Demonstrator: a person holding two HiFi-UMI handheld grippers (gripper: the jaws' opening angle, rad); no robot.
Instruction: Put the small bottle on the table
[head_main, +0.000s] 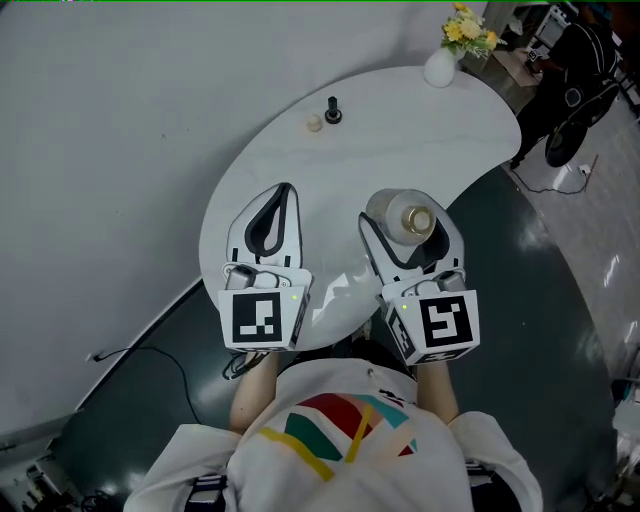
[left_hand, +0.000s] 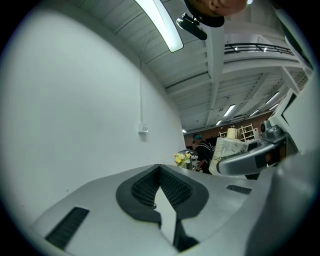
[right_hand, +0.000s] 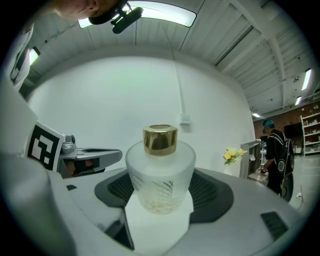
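Note:
The small bottle (head_main: 416, 220) is frosted glass with a gold cap. It stands upright between the jaws of my right gripper (head_main: 405, 208), over the near right part of the white round table (head_main: 400, 140). In the right gripper view the dark pads press both sides of the bottle (right_hand: 160, 172), so the right gripper (right_hand: 161, 186) is shut on it. Whether its base touches the tabletop I cannot tell. My left gripper (head_main: 286, 190) hovers beside it on the left, shut with nothing in it; its tips meet in the left gripper view (left_hand: 159, 168).
A small black object (head_main: 333, 110) and a small cream object (head_main: 314, 123) sit at the table's far side. A white vase (head_main: 440, 68) with yellow flowers (head_main: 468, 30) stands on the far right edge. A person (head_main: 575, 70) stands beyond. Dark floor surrounds the table.

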